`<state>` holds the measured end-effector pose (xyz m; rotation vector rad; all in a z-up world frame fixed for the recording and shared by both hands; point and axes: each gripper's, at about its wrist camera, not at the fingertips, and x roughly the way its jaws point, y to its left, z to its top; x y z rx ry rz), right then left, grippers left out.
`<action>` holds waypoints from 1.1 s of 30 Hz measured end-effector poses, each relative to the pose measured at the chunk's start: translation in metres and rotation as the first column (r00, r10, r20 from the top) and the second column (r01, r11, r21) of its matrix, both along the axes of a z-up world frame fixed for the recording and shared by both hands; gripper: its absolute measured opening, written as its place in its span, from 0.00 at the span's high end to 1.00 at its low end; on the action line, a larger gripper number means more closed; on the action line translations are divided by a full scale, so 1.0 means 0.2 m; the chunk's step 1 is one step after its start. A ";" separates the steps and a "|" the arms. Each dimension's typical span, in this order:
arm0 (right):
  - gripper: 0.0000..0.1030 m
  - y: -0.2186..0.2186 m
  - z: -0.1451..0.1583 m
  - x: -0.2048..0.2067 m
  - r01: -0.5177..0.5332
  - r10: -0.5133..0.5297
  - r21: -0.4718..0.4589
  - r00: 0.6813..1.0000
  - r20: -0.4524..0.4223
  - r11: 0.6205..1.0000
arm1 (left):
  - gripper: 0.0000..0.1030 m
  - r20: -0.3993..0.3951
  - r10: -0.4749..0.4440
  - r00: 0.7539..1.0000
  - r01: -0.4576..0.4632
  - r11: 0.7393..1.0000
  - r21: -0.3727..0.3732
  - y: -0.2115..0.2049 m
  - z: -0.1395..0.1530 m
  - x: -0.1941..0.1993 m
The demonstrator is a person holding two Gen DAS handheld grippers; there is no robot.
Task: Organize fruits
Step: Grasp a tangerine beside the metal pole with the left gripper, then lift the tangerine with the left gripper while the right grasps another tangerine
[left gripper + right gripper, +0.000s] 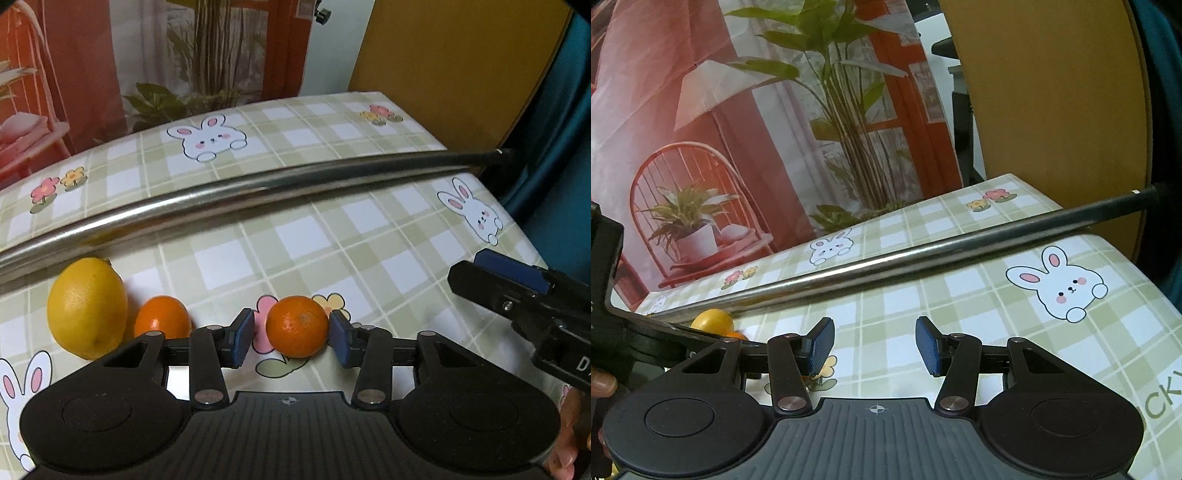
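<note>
Left wrist view: left tongs (pixel 291 341) spread, straddling a mandarin (pixel 296 326) at centre frame. Right pad (pixel 339 341) looks touching or almost touching the fruit; left pad (pixel 242 341) stands clear of it with a gap. Not a closed grip. Mandarin sits on the surface (pixel 332 236), a green plaid cloth with bunny prints. Second mandarin (pixel 162 317) at 9 o'clock of the first, partly behind the left finger linkage. Lemon (pixel 86 308) further out at 9 o'clock, just beside the second mandarin, can't tell if touching. Steel rod (pixel 258 184) crosses the frame at 12 o'clock of the fruit, above the surface. Right tongs (pixel 509 280) enter from 3 o'clock, tip seen side-on.

Right wrist view: right tongs (pixel 874 343) wide, nothing between the pads, only the surface (pixel 960 295) beneath. Lemon (pixel 713 321) at 9 o'clock, partly hidden by the left tool's body; an orange sliver of mandarin (pixel 737 335) just below it. Rod (pixel 923 258) runs diagonally, 8 to 2 o'clock.
</note>
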<state>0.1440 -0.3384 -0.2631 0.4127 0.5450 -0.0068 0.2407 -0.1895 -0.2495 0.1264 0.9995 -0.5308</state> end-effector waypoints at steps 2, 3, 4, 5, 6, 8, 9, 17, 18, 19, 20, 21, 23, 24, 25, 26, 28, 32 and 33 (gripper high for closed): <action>0.54 0.00 0.00 -0.01 0.002 -0.002 0.004 1.000 0.000 1.000 | 0.63 0.002 -0.006 1.000 0.006 1.000 -0.003 0.01 0.01 -0.01; 0.54 0.00 0.00 -0.01 0.002 -0.002 0.005 1.000 0.000 1.000 | 0.63 0.008 -0.004 1.000 0.004 1.000 0.004 0.00 0.01 -0.02; 0.54 0.00 0.00 -0.01 0.002 -0.002 0.006 1.000 0.000 1.000 | 0.63 0.016 -0.003 1.000 0.003 1.000 0.010 0.01 0.01 -0.02; 0.54 0.00 0.01 -0.01 0.002 -0.002 0.007 1.000 0.000 1.000 | 0.63 0.020 0.000 1.000 0.000 1.000 0.009 0.02 0.02 -0.03; 0.54 0.00 0.01 -0.01 0.000 0.000 0.007 1.000 0.000 1.000 | 0.63 0.021 0.004 1.000 -0.004 1.000 0.004 0.02 0.03 -0.03; 0.54 0.00 0.00 -0.01 -0.001 0.002 0.007 1.000 -0.001 1.000 | 0.63 0.023 0.011 1.000 -0.010 1.000 -0.009 0.05 0.06 -0.04; 0.54 0.01 0.00 -0.02 -0.002 0.002 0.010 1.000 -0.003 1.000 | 0.63 0.027 0.012 1.000 -0.011 1.000 -0.011 0.05 0.07 -0.05; 0.54 0.06 0.02 -0.02 -0.030 0.030 0.017 1.000 -0.004 0.999 | 0.63 0.095 0.041 0.995 -0.041 0.999 -0.009 0.19 0.23 -0.15; 0.54 0.07 0.03 -0.02 -0.041 0.041 0.019 0.999 -0.005 0.999 | 0.63 0.103 0.051 0.993 -0.050 0.999 -0.008 0.22 0.25 -0.16; 0.54 0.08 0.03 -0.02 -0.050 0.050 0.020 0.999 -0.007 0.999 | 0.63 0.109 0.061 0.992 -0.060 0.998 -0.010 0.25 0.27 -0.18; 0.54 0.09 0.04 -0.01 -0.062 0.062 0.018 0.998 -0.011 0.998 | 0.63 0.115 0.070 0.991 -0.069 0.997 -0.017 0.28 0.29 -0.19; 0.54 0.11 0.04 0.00 -0.072 0.072 0.014 0.997 -0.013 0.997 | 0.63 0.121 0.080 0.989 -0.078 0.997 -0.023 0.32 0.31 -0.20; 0.54 0.13 0.06 0.00 -0.091 0.091 0.008 0.996 -0.016 0.996 | 0.63 0.137 0.105 0.985 -0.101 0.994 -0.034 0.39 0.36 -0.23; 0.54 0.14 0.06 0.01 -0.101 0.101 0.006 0.995 -0.019 0.995 | 0.63 0.144 0.117 0.983 -0.113 0.993 -0.036 0.43 0.38 -0.24; 0.54 0.15 0.07 0.01 -0.110 0.110 0.006 0.994 -0.022 0.994 | 0.63 0.151 0.130 0.980 -0.125 0.991 -0.038 0.46 0.39 -0.25; 0.54 0.17 0.08 0.02 -0.120 0.120 0.005 0.992 -0.025 0.993 | 0.63 0.161 0.144 0.976 -0.140 0.989 -0.040 0.50 0.41 -0.26; 0.54 0.20 0.09 0.03 -0.140 0.140 0.002 0.990 -0.031 0.990 | 0.63 0.178 0.173 0.969 -0.168 0.985 -0.042 0.58 0.44 -0.29; 0.54 0.28 0.11 0.07 -0.193 0.192 -0.031 0.981 -0.036 0.981 | 0.63 0.210 0.224 0.952 -0.219 0.975 -0.046 0.73 0.48 -0.33; 0.54 0.31 0.12 0.09 -0.211 0.209 -0.044 0.977 -0.038 0.976 | 0.63 0.218 0.237 0.947 -0.233 0.971 -0.046 0.76 0.49 -0.35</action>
